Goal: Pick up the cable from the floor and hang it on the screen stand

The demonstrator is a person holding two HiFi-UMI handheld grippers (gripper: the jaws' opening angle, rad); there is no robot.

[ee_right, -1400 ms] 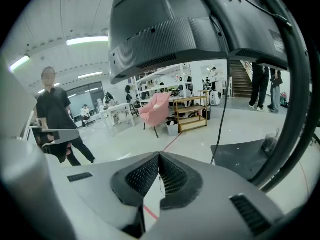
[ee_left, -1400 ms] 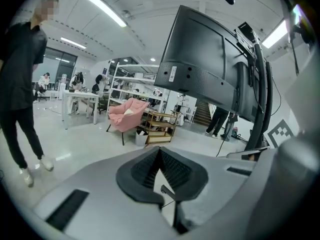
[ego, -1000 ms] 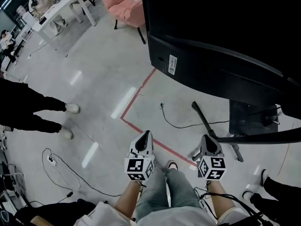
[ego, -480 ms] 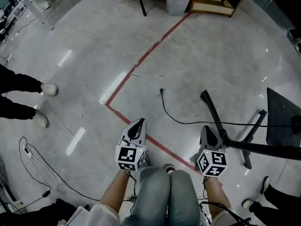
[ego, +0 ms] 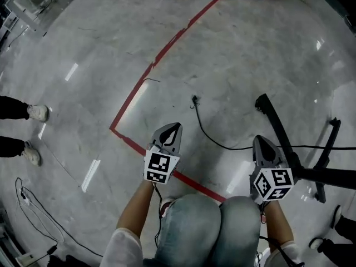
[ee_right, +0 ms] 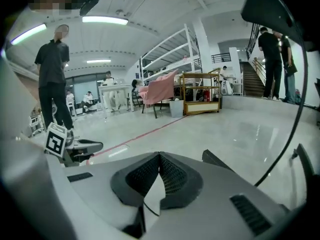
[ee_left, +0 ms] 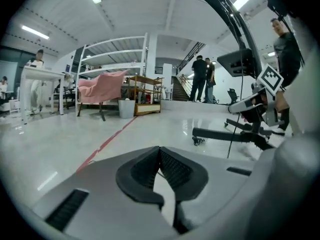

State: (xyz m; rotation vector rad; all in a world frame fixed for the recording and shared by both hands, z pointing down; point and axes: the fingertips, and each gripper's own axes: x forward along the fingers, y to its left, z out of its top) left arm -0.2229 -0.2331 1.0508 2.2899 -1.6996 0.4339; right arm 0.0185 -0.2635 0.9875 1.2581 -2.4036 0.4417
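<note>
While left gripper and right gripper jaws meet empty, thin black cable curves along floor

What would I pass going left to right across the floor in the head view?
bystander's shoes → left gripper → cable's free end → right gripper → screen stand's right leg

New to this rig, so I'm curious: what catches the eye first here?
A red tape line bends across the pale floor at the head view's left. A black cable lies loose on the floor ahead of the shut left gripper and right gripper. The stand's black legs spread at right.
</note>
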